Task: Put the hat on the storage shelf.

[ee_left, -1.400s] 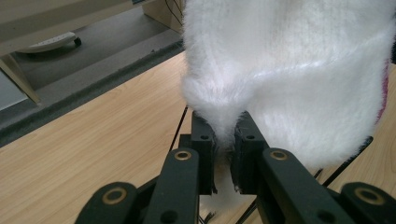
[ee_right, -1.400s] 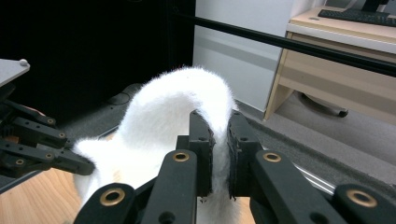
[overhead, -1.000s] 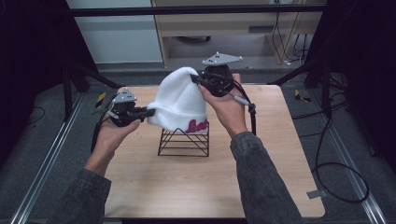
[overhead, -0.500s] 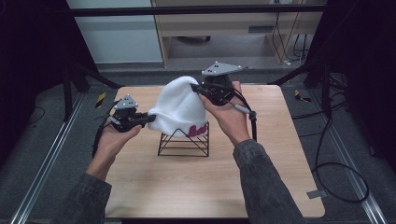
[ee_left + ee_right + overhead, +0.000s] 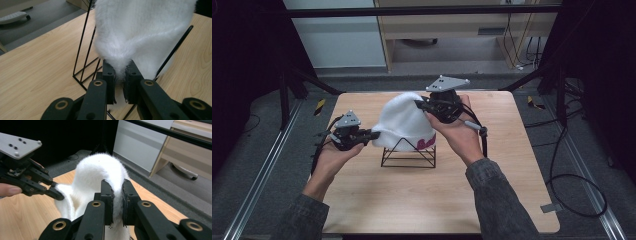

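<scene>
Hat lowered further onto the wire stand since a second ago, both grippers sinking with it.

The left gripper and right gripper, each clamped on the white fuzzy hat, stretch its brim over the black wire stand mid-table, nearer the far edge; the pink lettering is unreadable.

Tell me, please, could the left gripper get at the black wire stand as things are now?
Probably not yet: the left gripper has its jaws shut on the white hat, which drapes over the wire stand. It is close beside the stand, but would have to let go first.
</scene>
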`<state>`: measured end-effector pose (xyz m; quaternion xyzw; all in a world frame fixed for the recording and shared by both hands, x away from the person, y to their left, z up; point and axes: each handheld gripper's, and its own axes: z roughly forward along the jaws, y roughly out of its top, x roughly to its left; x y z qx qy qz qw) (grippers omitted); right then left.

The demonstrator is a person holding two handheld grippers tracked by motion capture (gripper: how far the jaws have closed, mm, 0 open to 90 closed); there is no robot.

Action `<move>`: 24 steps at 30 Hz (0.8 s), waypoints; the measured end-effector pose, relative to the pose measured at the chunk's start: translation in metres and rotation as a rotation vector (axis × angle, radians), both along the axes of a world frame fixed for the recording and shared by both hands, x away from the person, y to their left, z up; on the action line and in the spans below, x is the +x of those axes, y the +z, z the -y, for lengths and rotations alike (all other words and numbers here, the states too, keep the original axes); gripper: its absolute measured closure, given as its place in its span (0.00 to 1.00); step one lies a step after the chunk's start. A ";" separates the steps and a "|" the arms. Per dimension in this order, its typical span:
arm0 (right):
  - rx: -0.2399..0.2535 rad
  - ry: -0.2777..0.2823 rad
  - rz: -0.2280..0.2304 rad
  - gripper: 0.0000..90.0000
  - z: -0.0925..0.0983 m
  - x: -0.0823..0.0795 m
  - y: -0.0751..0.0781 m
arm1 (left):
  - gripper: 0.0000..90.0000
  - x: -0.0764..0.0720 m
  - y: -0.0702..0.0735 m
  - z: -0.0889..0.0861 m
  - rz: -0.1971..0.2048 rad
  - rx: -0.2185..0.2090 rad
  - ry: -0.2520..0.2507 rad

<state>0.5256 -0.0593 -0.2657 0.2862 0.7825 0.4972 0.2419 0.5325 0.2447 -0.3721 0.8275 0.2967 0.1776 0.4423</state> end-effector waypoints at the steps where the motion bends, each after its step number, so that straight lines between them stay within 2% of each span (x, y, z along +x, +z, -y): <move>1: -0.005 0.003 -0.001 0.91 0.000 -0.001 -0.001 | 0.90 0.000 -0.002 0.000 -0.002 0.003 -0.002; 8: -0.014 0.015 -0.022 0.91 0.002 -0.005 -0.006 | 0.91 -0.001 -0.009 0.001 -0.005 0.000 -0.010; 14: -0.029 0.016 -0.051 0.91 0.003 -0.005 -0.017 | 0.91 -0.001 -0.020 0.000 -0.028 0.005 -0.012; 18: -0.029 0.018 -0.055 0.91 0.003 -0.004 -0.018 | 0.91 -0.002 -0.023 0.000 -0.031 -0.006 -0.010; 24: -0.031 0.028 -0.066 0.91 0.001 -0.004 -0.021 | 0.91 -0.002 -0.028 -0.002 -0.041 0.005 -0.012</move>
